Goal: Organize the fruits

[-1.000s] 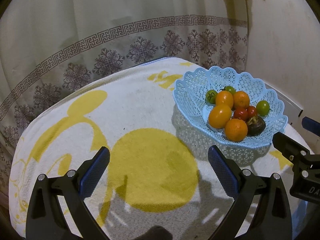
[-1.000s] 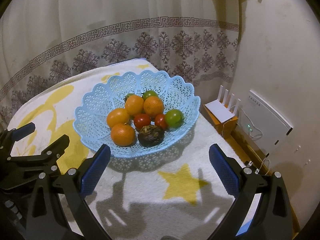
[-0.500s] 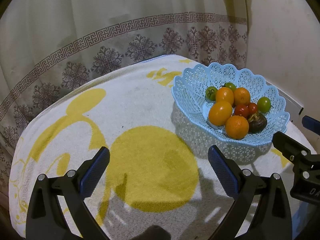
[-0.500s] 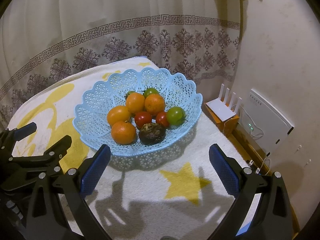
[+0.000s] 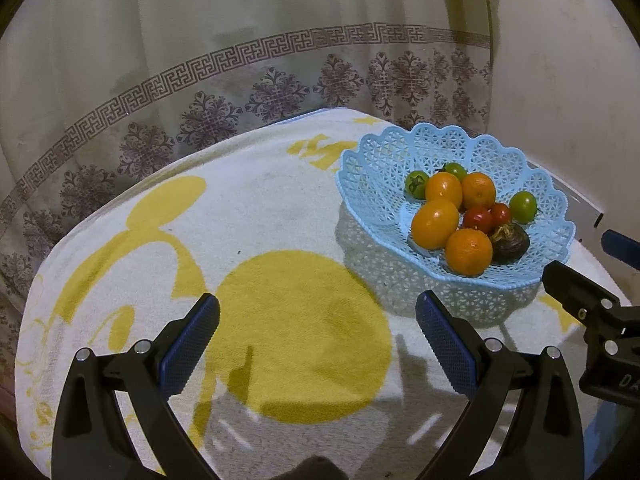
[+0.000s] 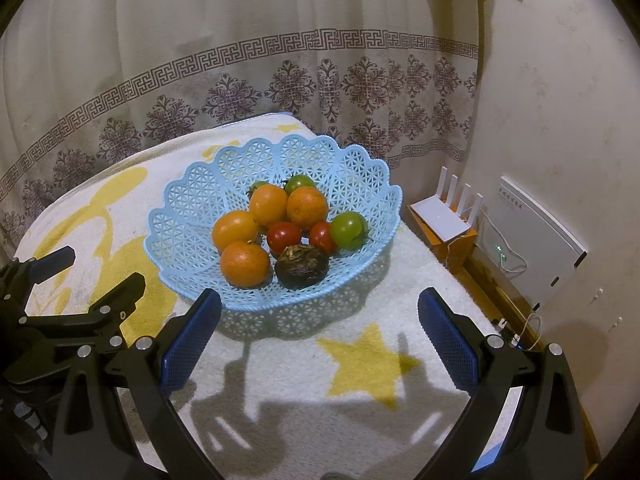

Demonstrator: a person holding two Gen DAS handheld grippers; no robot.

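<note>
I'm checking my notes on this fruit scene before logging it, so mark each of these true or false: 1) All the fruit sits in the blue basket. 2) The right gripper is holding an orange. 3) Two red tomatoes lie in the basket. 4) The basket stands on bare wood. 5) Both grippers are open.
1) True: every fruit lies in the blue basket.
2) False: the right gripper is open and holds nothing; each orange rests in the basket.
3) True: two red tomatoes lie side by side.
4) False: it stands on a white and yellow towel.
5) True: the left gripper is open too.
</note>
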